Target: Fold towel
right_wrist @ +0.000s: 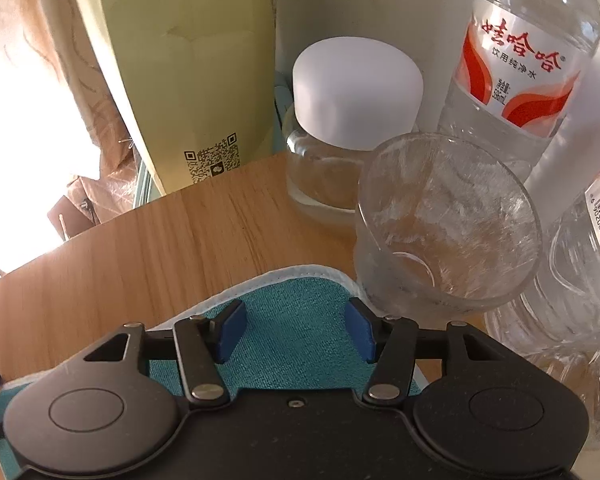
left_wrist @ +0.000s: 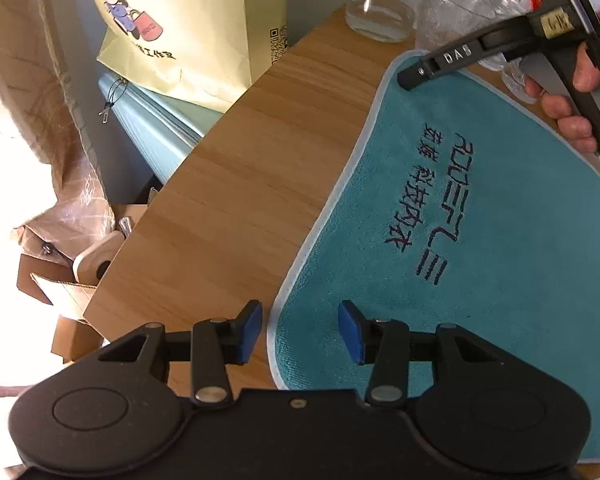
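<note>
Teal terry towel (left_wrist: 480, 240) lies spread flat on the wooden tabletop (left_wrist: 228, 184), its far corner close to the tabletop's back edge, just beside a clear glass cup (right_wrist: 448, 224), a lidded jar (right_wrist: 340, 136) and water bottles (right_wrist: 516, 72). The left gripper (left_wrist: 300, 332) hovers with jaws apart, straddling the towel's near left hem; the right gripper (right_wrist: 294, 330) sits over the far corner, jaws apart too. The cloth looks soft, light and limp, so pinching the stitched white hem at both corners seems best, minding the fragile glassware.
</note>
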The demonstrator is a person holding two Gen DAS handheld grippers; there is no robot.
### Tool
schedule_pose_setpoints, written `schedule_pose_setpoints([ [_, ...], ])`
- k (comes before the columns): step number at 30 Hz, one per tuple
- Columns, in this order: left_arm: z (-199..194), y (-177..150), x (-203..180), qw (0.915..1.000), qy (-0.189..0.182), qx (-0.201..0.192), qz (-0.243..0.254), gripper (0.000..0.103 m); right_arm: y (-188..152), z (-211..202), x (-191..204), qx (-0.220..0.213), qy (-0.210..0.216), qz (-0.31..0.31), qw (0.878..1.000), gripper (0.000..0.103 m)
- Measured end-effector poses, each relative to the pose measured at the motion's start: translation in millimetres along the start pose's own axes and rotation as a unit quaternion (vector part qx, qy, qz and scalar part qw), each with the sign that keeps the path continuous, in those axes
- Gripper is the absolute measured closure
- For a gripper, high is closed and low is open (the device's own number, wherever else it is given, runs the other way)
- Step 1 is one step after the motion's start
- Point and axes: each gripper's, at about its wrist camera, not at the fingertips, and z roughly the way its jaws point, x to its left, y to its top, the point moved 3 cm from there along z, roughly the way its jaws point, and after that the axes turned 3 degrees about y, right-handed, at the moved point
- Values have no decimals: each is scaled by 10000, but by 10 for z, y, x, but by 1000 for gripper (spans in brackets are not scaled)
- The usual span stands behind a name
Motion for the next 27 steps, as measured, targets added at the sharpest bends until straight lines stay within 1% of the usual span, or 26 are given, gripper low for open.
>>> schedule_pose_setpoints([
  [2, 13, 4, -13, 10000, -6, 4, 13, 59, -3, 20, 19, 29, -43, -45, 10000, 43],
  [3, 8, -1, -47, 9999, -151, -14, 69, 59, 13, 36, 17, 50, -43, -32, 10000, 43],
  [4, 6, -8, -67, 9998, -187, -42, 112, 60, 24, 43, 13, 90, -38, -3, 10000, 44],
  [5, 7, -8, -72, 9997, -175, -58, 129, 64, 37, 51, 12, 138, -41, -2, 9999, 45],
  [6, 4, -12, -85, 9997, -179, -80, 137, 71, 42, 59, 8, 151, -44, -4, 9999, 48],
  [7, 1, -12, -87, 9996, -276, -75, 88, 76, 48, 65, 13, 173, -49, -5, 9998, 55],
  [8, 5, -9, -84, 9994, -355, -54, 29, 84, 53, 61, 15, 205, -43, -10, 9998, 59],
  [9, 13, -5, -72, 9988, -476, -4, -95, 87, 53, 38, 4, 225, -20, -30, 9997, 68],
  [10, 19, -3, -66, 9985, -522, 14, -141, 89, 53, 16, -5, 249, 6, -52, 9997, 76],
  [11, 23, -5, -68, 9986, -518, 14, -131, 92, 58, 10, 2, 295, 56, -94, 9995, 80],
  [13, 26, -17, -79, 9989, -464, -3, -54, 94, 62, 6, -11, 357, 77, -49, 9993, 94],
  [14, 24, -20, -75, 9988, -479, -3, -72, 95, 61, 16, -16, 364, 78, -24, 9993, 96],
  [16, -21, -31, -61, 9980, -600, -110, -156, 96, 44, 6, -48, 343, 93, 115, 9993, 98],
  [18, -91, -20, -73, 9978, -610, -258, -74, 96, -10, -80, -93, 159, 216, 322, 9991, 98],
  [19, -122, -13, -84, 9977, -609, -301, -27, 96, -9, -82, -89, 136, 221, 338, 9991, 98],
  [21, -180, -4, -100, 9971, -662, -372, -14, 96, -42, -221, -113, -104, 279, 477, 9984, 98],
  [24, -261, -14, -141, 9964, -708, -466, -1, 96, -78, -396, -131, -306, 273, 528, 9978, 98],
  [27, -369, -34, -245, 9956, -709, -602, 90, 96, -184, -610, -174, -519, 275, 580, 9966, 98],
])
